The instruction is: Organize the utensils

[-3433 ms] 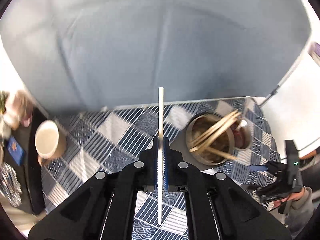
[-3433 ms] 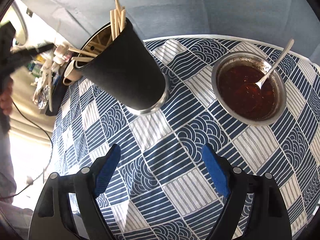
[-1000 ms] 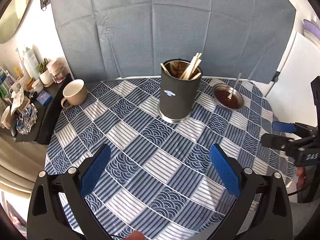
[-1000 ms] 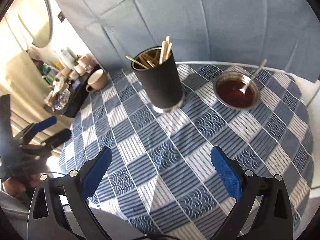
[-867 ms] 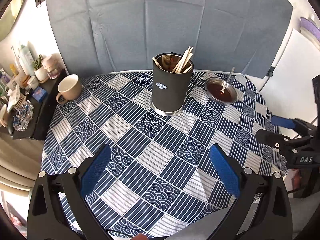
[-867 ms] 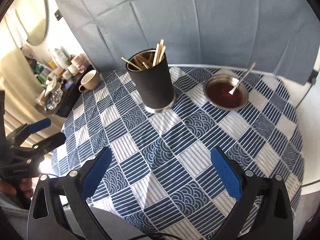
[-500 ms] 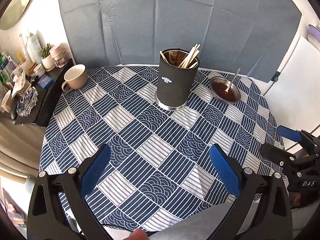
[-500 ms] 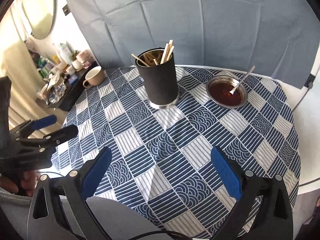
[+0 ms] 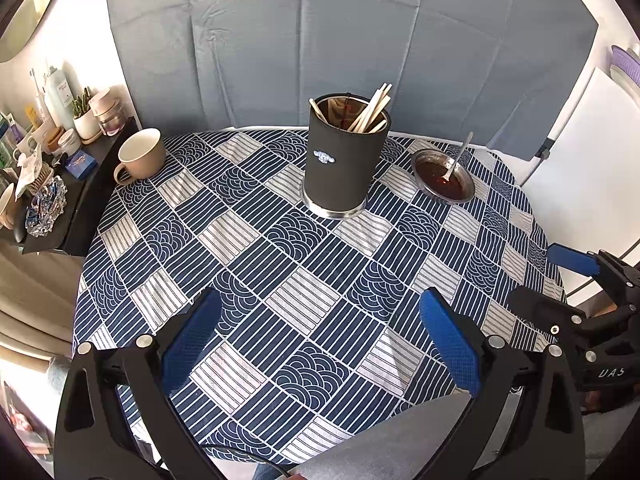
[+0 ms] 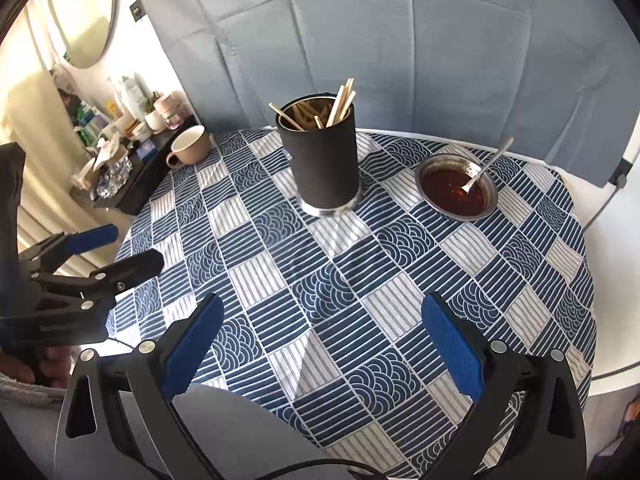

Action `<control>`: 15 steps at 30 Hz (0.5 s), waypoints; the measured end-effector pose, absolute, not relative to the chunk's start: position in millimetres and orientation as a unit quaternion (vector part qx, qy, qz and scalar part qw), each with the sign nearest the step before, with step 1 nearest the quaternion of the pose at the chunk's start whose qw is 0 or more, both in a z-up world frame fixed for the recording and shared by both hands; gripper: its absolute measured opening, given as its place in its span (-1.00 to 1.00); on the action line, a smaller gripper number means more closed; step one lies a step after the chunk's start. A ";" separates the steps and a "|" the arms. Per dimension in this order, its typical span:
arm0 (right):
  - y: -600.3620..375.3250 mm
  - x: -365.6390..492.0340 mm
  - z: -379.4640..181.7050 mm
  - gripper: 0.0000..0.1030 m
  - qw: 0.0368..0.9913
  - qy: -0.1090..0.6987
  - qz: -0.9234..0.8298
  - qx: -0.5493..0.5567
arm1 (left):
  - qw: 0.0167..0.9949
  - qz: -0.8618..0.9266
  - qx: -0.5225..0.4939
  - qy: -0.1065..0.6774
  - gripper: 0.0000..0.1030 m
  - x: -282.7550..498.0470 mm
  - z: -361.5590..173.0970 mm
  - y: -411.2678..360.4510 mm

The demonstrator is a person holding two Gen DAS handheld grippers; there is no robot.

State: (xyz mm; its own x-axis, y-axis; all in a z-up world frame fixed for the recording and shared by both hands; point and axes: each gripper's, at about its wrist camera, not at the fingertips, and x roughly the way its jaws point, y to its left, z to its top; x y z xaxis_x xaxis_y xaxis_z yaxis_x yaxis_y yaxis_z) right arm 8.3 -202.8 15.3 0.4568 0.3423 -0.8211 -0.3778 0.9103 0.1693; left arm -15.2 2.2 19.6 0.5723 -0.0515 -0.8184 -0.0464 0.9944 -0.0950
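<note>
Left claw [image 9: 320, 332]: hanging above the near edge of the table [image 9: 248, 276], blue fingers [image 9: 192, 332] standing wide apart and gripping nothing.
Right claw [image 10: 322, 330]: also hovering over the near edge, fingers [image 10: 452, 344] spread apart and holding nothing.
Utensil holder [image 9: 344, 160]: a black cylinder with a metal base, standing upright on the far half of the table at about 12 o'clock from both claws.
Chopsticks [image 9: 370, 110]: wooden, sitting inside the utensil holder, most leaning against its right rim, one tip poking out on the left.
Sauce dish [image 10: 456, 188]: a shallow metal dish of dark red sauce, lying at 3 o'clock of the utensil holder, near but apart from it.
Spoon [image 10: 486, 166]: resting in the sauce dish, handle pointing up toward 1 o'clock.
Mug [image 9: 140, 154]: beige, sitting at the table's far left edge, at 9 o'clock of the utensil holder and well apart.
Tablecloth [image 10: 360, 280]: blue and white patchwork, covering the round table.
</note>
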 end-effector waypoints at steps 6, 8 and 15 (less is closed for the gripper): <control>-200.9 11.0 15.9 0.85 0.854 0.476 0.212 -0.018 | 0.885 -0.005 -0.047 0.464 0.88 -11.3 18.3 1.5; -200.8 12.2 15.8 0.85 0.854 0.475 0.211 -0.017 | 0.885 -0.006 -0.048 0.462 0.88 -10.3 18.9 1.8; -201.2 15.1 13.9 0.85 0.854 0.476 0.209 -0.012 | 0.883 -0.005 -0.051 0.467 0.88 -5.2 16.4 2.9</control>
State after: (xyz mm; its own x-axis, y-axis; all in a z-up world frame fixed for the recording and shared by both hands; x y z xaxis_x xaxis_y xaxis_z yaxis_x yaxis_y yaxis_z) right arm 15.1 -201.2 13.9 0.4606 0.3452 -0.8178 -0.3682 0.9126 0.1778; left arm -5.2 2.9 16.4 0.5640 -0.0575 -0.8238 -0.0382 0.9947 -0.0955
